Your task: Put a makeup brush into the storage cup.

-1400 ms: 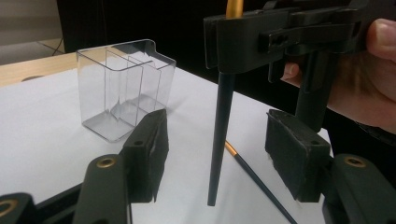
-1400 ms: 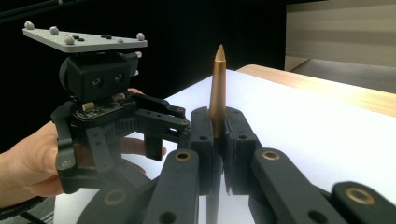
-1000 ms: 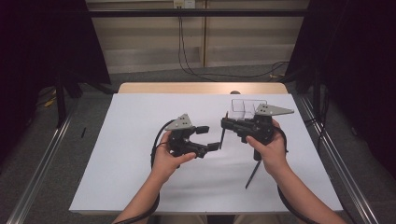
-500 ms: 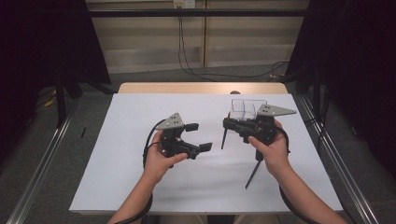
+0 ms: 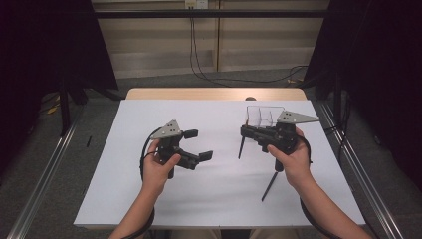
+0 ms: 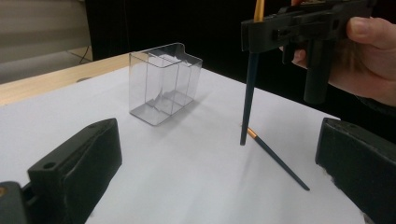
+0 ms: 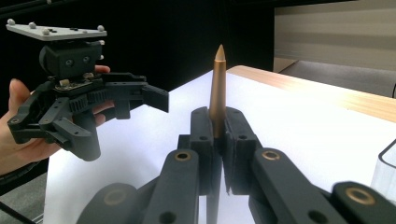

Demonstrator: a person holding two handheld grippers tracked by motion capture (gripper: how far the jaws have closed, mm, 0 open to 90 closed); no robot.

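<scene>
My right gripper [image 5: 249, 133] is shut on a dark blue pencil [image 5: 241, 148] with a gold end [image 7: 218, 88]. The pencil stands upright with its lower tip on the white table cover [image 5: 219, 199]. A second, similar pencil [image 5: 270, 185] lies on the cover near my right hand and also appears in the left gripper view [image 6: 278, 161]. My left gripper [image 5: 198, 144] is held to the left of the upright pencil [image 6: 247, 98], well apart from it. Its jaws have just been opening and have nothing between them [image 6: 219, 140].
A clear plastic box [image 5: 263, 116] with compartments stands upright behind my right gripper, toward the far right of the cover. It also shows in the left gripper view [image 6: 163, 84]. A strip of bare wooden tabletop [image 5: 214, 93] runs along the far edge.
My left gripper has drawn back to the left, away from the upright pencil, and its jaws have spread wide. The right gripper and its pencil have stayed put.
</scene>
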